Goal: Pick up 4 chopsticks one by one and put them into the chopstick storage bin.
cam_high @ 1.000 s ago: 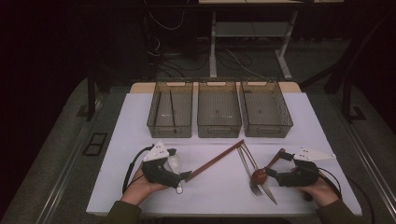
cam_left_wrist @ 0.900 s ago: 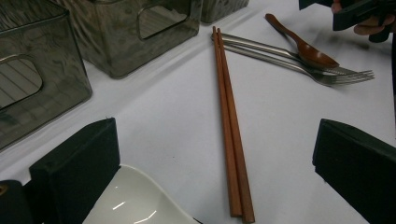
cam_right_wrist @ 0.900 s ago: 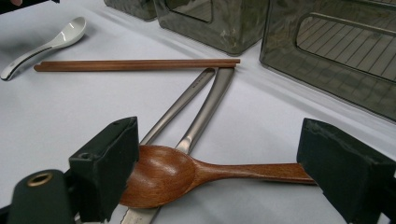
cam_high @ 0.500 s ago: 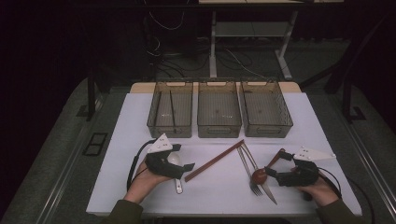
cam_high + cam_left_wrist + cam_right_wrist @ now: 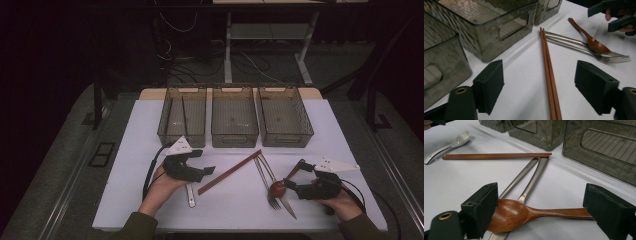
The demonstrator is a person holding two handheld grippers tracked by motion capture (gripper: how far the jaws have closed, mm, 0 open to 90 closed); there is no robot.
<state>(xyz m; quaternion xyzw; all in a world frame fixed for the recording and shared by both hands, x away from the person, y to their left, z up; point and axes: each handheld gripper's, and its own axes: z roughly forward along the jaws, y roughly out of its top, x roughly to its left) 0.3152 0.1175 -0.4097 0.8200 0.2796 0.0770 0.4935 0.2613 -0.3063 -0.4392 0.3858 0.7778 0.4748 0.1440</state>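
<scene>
- On the white table (image 5: 150, 125), the chopsticks (image 5: 229, 172) lie as a pair, side by side and touching, slanting from near the left gripper (image 5: 202, 172) up toward the middle bin (image 5: 234, 135).
- In the left gripper view the chopsticks (image 5: 550, 75) are two thin, straight, reddish-brown wooden sticks with squared far ends, running between the two jaws and touched by neither.
- The left gripper's jaws stand apart; they have just been closing, with the chopsticks between them but not pressed.
- Their far ends lie just beside the handle ends of a steel fork (image 5: 265, 182) and knife (image 5: 280, 187), which lie together and fan out toward the person.
- A brown wooden spoon (image 5: 524, 213) lies across the fork and knife, its glossy oval bowl over their handles and its handle reaching toward the right jaw.
- The right gripper (image 5: 295, 187) has its jaws wide apart on either side of the spoon; the left jaw stands just at the bowl, and whether it touches it I cannot tell.
- A white ceramic spoon (image 5: 447, 145) lies near the chopsticks' near end, by the left hand.
- Three clear grey bins stand in a row at the far side of the table.
</scene>
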